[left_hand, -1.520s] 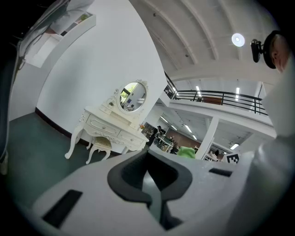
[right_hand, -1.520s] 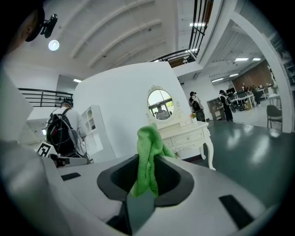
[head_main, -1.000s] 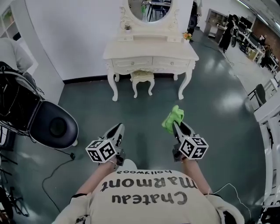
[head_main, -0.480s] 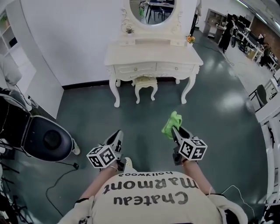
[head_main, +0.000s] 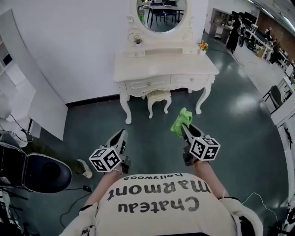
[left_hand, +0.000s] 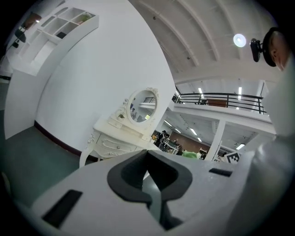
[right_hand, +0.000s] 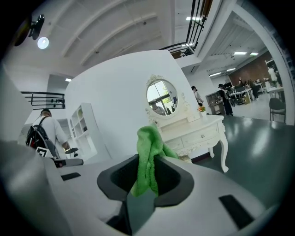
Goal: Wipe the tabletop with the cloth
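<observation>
Nearest to the camera, a person's printed shirt (head_main: 156, 203) is seen from above, with a gripper held out in each hand. The left gripper (head_main: 121, 134) is clenched with nothing between its jaws, as its own view shows. The right gripper (head_main: 185, 129) is closed on a green cloth (head_main: 181, 120), which is pinched partway along its folds; a loose bunch stands up beyond the jaw tips. The cloth is therefore carried in the air, well apart from any surface.

Beyond the grippers, bare dark green floor (head_main: 230, 115) is crossed before a small cream stool (head_main: 159, 97) is reached, tucked under a white dressing table (head_main: 161, 69). An oval mirror (head_main: 161, 14) is mounted at the back of the tabletop, and a small potted plant (head_main: 137, 40) and a pot of flowers (head_main: 203, 46) are set at the rear corners.

Wiping is judged not yet begun. The cloth could be dragged out of the narrow pinch once it is pressed against the tabletop, and either pot could be knocked over if a stroke is carried too far back.
</observation>
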Tool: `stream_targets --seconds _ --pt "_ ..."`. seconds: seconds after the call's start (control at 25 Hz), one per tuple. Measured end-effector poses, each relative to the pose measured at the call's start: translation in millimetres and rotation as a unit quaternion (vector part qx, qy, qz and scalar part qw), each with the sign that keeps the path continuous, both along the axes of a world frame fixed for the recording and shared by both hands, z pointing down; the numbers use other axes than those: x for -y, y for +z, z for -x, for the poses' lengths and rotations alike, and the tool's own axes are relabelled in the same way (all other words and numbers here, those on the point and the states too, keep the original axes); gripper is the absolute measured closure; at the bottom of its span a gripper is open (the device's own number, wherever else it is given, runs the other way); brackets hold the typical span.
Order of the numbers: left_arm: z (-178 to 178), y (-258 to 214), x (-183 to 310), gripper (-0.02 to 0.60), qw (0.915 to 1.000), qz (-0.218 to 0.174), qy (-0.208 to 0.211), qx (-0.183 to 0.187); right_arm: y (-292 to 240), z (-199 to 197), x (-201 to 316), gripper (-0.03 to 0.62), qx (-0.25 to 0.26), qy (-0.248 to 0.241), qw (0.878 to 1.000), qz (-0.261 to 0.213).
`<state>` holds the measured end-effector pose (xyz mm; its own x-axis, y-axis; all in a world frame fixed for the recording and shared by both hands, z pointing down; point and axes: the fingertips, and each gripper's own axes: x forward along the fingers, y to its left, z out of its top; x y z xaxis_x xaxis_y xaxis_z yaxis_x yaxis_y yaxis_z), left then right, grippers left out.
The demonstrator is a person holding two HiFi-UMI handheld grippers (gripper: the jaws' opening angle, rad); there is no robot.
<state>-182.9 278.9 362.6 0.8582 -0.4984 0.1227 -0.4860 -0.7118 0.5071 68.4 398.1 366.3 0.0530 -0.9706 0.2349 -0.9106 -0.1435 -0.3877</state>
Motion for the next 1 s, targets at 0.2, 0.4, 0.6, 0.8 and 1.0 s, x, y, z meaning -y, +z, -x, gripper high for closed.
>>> stream_targets --seconds 0.2,0.4,0.6,0.8,1.0 --pt "14 -4 52 0.574 1.0 -0.002 0.008 -0.005 1 14 52 0.485 0.003 0.004 1.0 -0.006" --pt "27 20 76 0.574 0.9998 0.021 0.003 0.001 23 34 84 0.485 0.005 -0.015 1.0 0.022" --pt "38 45 86 0.574 0.9988 0.048 -0.012 0.003 40 40 112 0.485 0.006 -0.032 0.999 0.041" --pt "39 58 104 0.574 0.998 0.06 -0.023 0.003 52 45 140 0.485 0.012 -0.052 0.997 0.05" --pt "28 57 129 0.574 0.998 0.057 -0.027 -0.006 62 46 178 0.487 0.03 -0.082 0.995 0.048"
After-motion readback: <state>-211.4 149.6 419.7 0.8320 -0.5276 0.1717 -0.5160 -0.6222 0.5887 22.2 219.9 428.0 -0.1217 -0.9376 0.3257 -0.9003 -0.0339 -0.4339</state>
